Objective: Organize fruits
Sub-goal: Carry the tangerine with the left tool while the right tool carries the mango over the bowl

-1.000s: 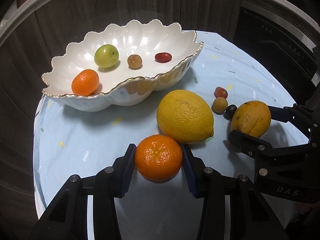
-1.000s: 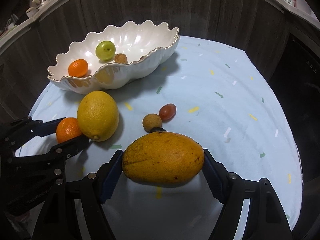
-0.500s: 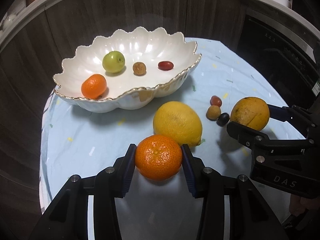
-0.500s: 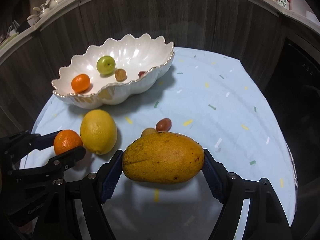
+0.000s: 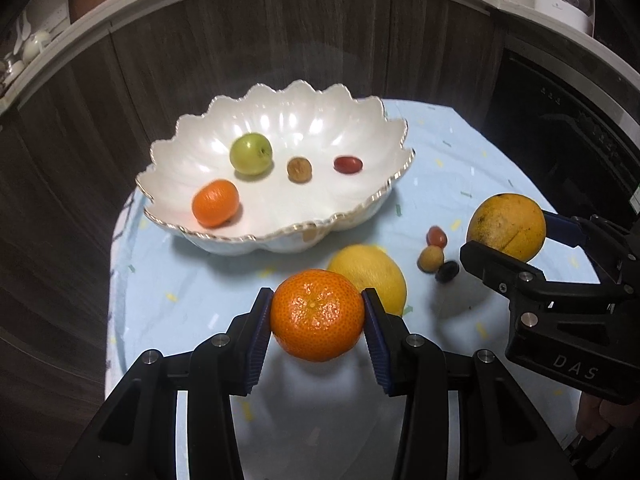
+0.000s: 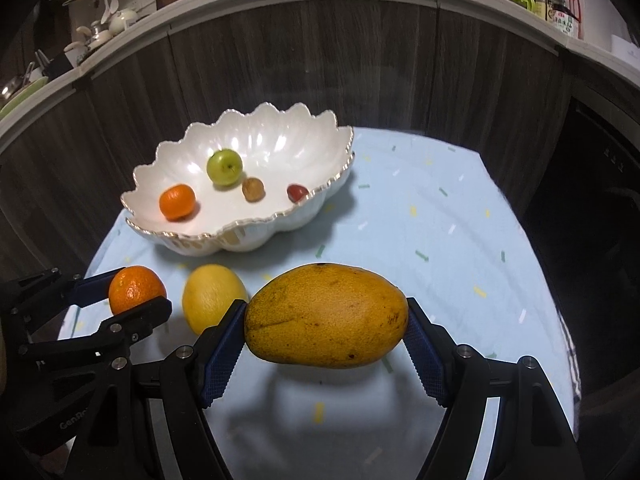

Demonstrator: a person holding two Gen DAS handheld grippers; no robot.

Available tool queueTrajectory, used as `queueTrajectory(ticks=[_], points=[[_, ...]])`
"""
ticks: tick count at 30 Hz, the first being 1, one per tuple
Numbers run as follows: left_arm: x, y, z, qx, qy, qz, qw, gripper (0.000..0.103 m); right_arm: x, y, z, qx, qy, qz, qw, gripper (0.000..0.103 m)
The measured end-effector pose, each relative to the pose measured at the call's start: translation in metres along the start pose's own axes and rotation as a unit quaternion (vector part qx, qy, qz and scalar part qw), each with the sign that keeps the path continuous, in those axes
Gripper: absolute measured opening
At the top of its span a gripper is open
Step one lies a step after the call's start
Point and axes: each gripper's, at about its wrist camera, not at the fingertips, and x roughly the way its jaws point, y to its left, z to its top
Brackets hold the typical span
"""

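My left gripper [image 5: 318, 316] is shut on an orange mandarin [image 5: 318, 314], held above the pale blue tablecloth. To its right, my right gripper [image 6: 326, 320] is shut on a yellow mango [image 6: 326, 316], also lifted off the cloth; the mango [image 5: 506, 226] shows in the left wrist view too. A white scalloped bowl [image 5: 372, 204] with a gold rim stands behind, holding a green apple [image 5: 251, 153], a second mandarin [image 5: 215, 203], a brown longan [image 5: 299, 169] and a red grape tomato [image 5: 348, 164]. A lemon [image 5: 374, 272] lies on the cloth between bowl and grippers.
A red tomato [image 5: 436, 236], a longan [image 5: 431, 258] and a dark grape [image 5: 447, 271] lie together on the cloth right of the lemon. The round table [image 6: 460, 220] ends at dark wood panels behind. A counter with bottles [image 6: 560, 12] runs above.
Both grippers have risen with their fruit; the mandarin and the mango have left the cloth. The bowl and lemon now look smaller and farther below.
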Motion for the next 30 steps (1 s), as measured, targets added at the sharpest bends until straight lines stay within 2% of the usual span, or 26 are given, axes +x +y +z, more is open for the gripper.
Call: queueTrajectory(ticks=[17,30], points=[[-0.010,0.019,0.045,-0.033,-0.051,0.026,0.9978,0.043,0.002,0.005,0.061,-0.025,-0.055,0.014,0.998,0.076],[0.000,0.042,0.071,-0.046,-0.080,0.046,0.9947,0.043,0.019,0.018,0.091,-0.043,-0.074,0.033,0.996,0.076]])
